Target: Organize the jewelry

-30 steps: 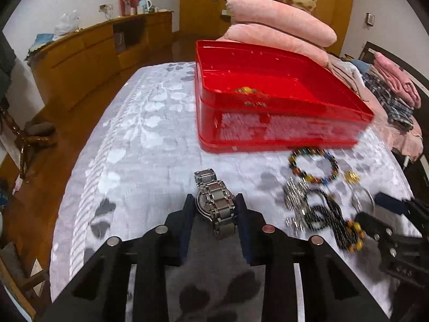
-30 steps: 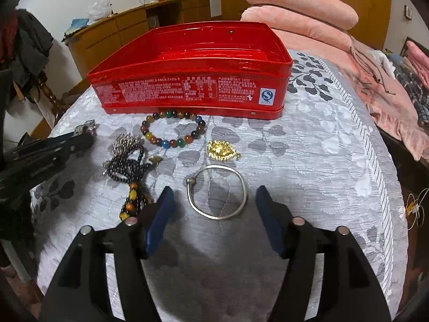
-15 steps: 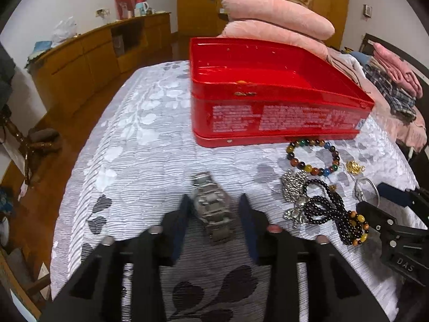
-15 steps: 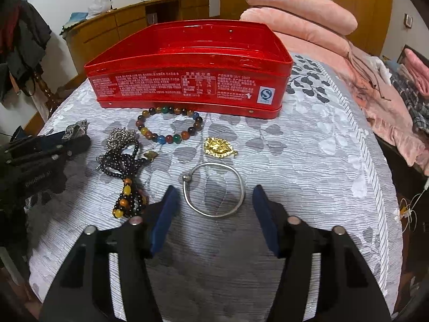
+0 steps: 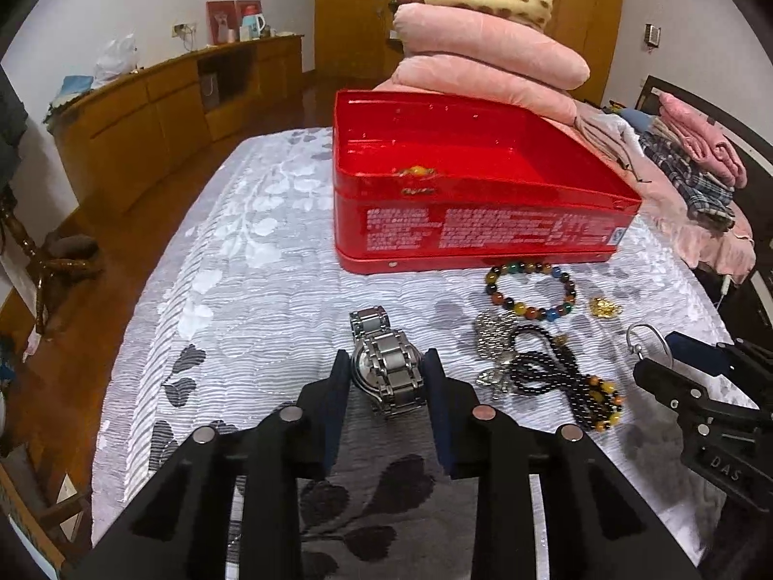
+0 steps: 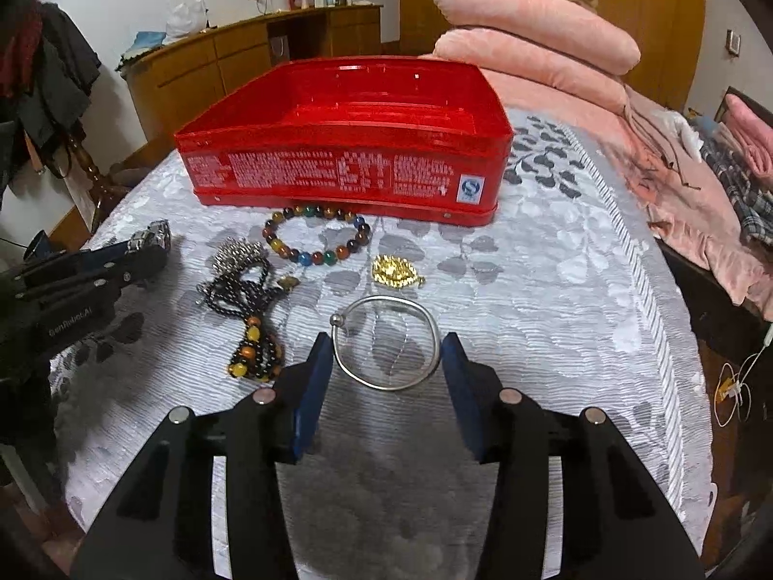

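Fingers of the left gripper (image 5: 386, 377) clamp a steel watch (image 5: 386, 367) by its case sides, watch band running lengthwise away from the camera toward the red tin (image 5: 483, 222). Right gripper (image 6: 386, 362) fingers are closing around a thin silver bangle (image 6: 386, 343), blue pads just at its rim on both sides, contact not clear; bangle lies flat, its ball-end gap toward the upper left. All of it sits on a bed with a grey-white ribbed, leaf-patterned bedspread (image 6: 555, 290). Largest: the tin, open-topped, glossy, printed side facing the grippers, a small gold-coloured piece visible inside near its front wall. Stacked pink pillows (image 6: 531, 38) behind it. Just in front of the tin, a round multicolour bead bracelet (image 6: 316, 237); left of the bangle, a black bead strand with amber beads (image 6: 251, 328), bunched, beside a silver chain clump (image 6: 236, 251). Smallest: a gold pendant (image 6: 396, 270) between bracelet and bangle. Bare bedspread to the right up to the bed's edge.
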